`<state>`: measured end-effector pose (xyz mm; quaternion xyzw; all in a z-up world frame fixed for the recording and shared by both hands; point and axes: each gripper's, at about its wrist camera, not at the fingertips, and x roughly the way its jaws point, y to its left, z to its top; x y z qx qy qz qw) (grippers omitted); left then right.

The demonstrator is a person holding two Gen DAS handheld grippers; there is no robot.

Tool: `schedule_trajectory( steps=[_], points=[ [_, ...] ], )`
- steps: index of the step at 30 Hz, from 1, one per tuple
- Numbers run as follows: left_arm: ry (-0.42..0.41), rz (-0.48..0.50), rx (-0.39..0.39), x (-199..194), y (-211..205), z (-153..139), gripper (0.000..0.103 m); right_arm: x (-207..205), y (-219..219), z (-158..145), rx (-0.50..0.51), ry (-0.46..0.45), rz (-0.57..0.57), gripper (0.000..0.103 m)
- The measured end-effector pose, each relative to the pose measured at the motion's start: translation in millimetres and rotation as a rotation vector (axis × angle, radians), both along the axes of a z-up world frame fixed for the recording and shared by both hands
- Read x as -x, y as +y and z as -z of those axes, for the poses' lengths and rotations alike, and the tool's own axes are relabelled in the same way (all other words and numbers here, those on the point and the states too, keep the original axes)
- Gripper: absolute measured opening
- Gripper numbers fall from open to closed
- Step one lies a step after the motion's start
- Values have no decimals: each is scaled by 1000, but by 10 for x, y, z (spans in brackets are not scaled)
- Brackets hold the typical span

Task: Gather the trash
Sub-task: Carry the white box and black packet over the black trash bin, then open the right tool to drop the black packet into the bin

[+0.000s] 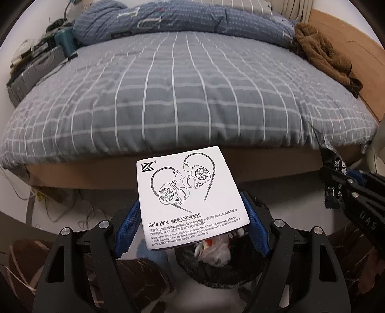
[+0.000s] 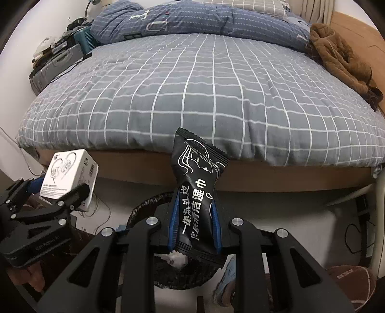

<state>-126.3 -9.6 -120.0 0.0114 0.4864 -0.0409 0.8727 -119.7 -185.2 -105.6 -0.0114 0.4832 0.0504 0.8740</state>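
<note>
My left gripper (image 1: pixel 190 216) is shut on a white earphone box (image 1: pixel 190 197), its blue pads pressing the box's two sides. The box hangs just above a black-lined trash bin (image 1: pixel 216 267) on the floor, with crumpled wrappers inside. My right gripper (image 2: pixel 195 216) is shut on a black wet-wipe packet (image 2: pixel 198 192) with white lettering, held upright over the same trash bin (image 2: pixel 144 204). In the right wrist view the left gripper (image 2: pixel 60 192) and its white box (image 2: pixel 69 175) show at the left. In the left wrist view the right gripper (image 1: pixel 346 185) and its black packet (image 1: pixel 334 187) show at the right edge.
A bed with a grey checked cover (image 1: pixel 192 91) fills the background, its wooden frame (image 2: pixel 264 183) close behind the bin. A blue quilt (image 1: pixel 168 21) and a brown garment (image 1: pixel 322 55) lie at the far end. A suitcase and clutter (image 1: pixel 36 69) stand left. Shoes (image 2: pixel 226 286) and cables lie on the floor.
</note>
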Motion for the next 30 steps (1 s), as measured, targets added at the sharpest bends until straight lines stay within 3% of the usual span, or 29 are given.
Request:
schedule_trajectory(
  steps=[9, 19, 30],
  points=[
    [52, 10, -12, 39, 56, 356, 76, 49, 184, 512, 25, 98, -55, 23],
    [138, 33, -27, -183, 44, 866, 76, -131, 334, 1067, 5, 199, -109, 26],
    [215, -17, -31, -360, 254, 1255, 76, -211, 484, 1520, 23, 292, -131, 29]
  ],
)
